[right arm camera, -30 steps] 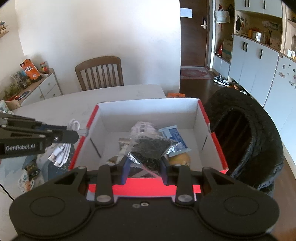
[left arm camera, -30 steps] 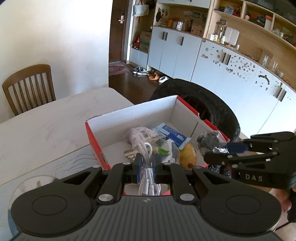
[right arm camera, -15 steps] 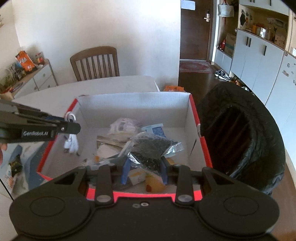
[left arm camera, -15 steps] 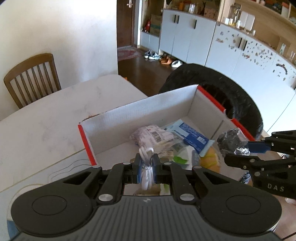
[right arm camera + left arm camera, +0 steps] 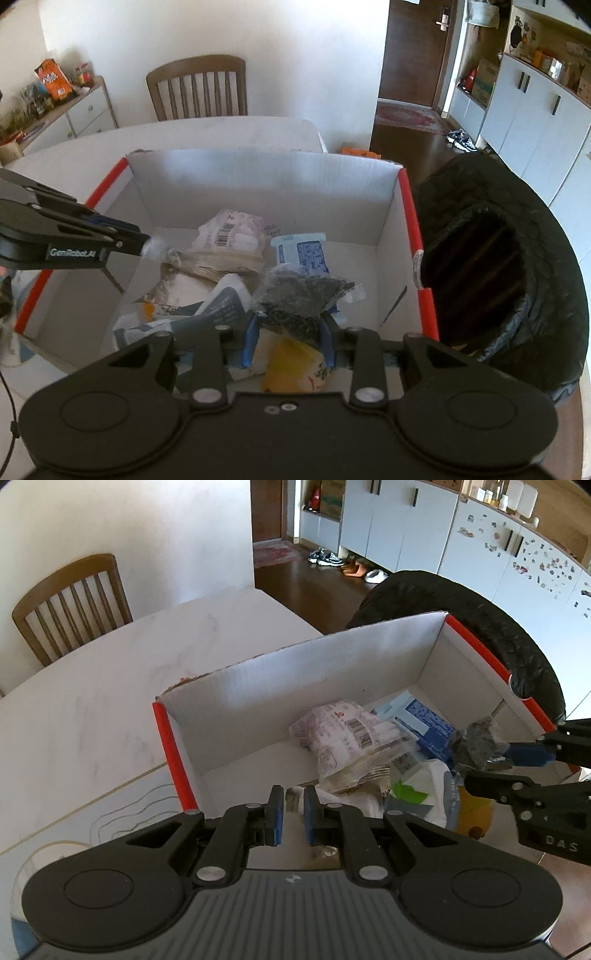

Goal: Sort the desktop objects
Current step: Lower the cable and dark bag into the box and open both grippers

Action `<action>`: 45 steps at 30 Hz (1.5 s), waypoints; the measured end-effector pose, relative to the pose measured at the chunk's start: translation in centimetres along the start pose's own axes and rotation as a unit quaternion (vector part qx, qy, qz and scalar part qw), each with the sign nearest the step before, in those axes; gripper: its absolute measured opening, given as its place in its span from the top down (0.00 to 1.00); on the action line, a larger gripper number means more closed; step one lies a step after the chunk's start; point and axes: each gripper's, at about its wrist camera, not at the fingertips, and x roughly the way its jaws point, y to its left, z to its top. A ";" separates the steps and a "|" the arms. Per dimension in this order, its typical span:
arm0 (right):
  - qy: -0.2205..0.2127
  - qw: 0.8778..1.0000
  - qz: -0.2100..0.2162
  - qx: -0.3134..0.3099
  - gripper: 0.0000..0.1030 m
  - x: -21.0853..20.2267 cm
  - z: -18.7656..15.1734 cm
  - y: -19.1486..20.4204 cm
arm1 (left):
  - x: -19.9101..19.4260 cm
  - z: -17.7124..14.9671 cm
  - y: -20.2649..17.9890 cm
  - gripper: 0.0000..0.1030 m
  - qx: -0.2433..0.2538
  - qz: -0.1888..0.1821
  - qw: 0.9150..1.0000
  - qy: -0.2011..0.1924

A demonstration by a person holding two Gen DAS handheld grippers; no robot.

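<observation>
The left gripper (image 5: 291,818), now parted, has dropped its white cable (image 5: 168,253) into the box (image 5: 258,177); the right gripper (image 5: 288,341) still clamps the dark bag (image 5: 299,295).

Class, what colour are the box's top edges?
Red, on the box; the right wrist view shows it best.

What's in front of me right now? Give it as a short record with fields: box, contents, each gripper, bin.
box: open white cardboard box with red rim, on the pale table
contents: barcode packet, blue-and-white sachet, other wrappers piled together
right gripper: shut on a clear bag of dark bits, over the box's near end
left gripper: over the box's left side; white blur at its tip, grip unclear
bin: black-lined bin, right of the box
</observation>
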 end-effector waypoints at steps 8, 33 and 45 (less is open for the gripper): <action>0.014 1.000 0.001 -0.016 0.68 1.6 0.5 -0.2 | -0.7 -0.4 -0.3 0.90 0.003 -0.011 1.000 0.001; -0.012 1.000 0.022 -0.002 0.42 -2.8 -0.3 0.2 | -3.2 -2.3 -1.3 0.90 0.006 -0.064 0.998 0.003; -0.044 0.999 0.030 0.006 0.37 -6.2 -0.7 2.3 | -6.9 -3.9 -1.4 0.90 0.026 -0.072 0.997 -0.021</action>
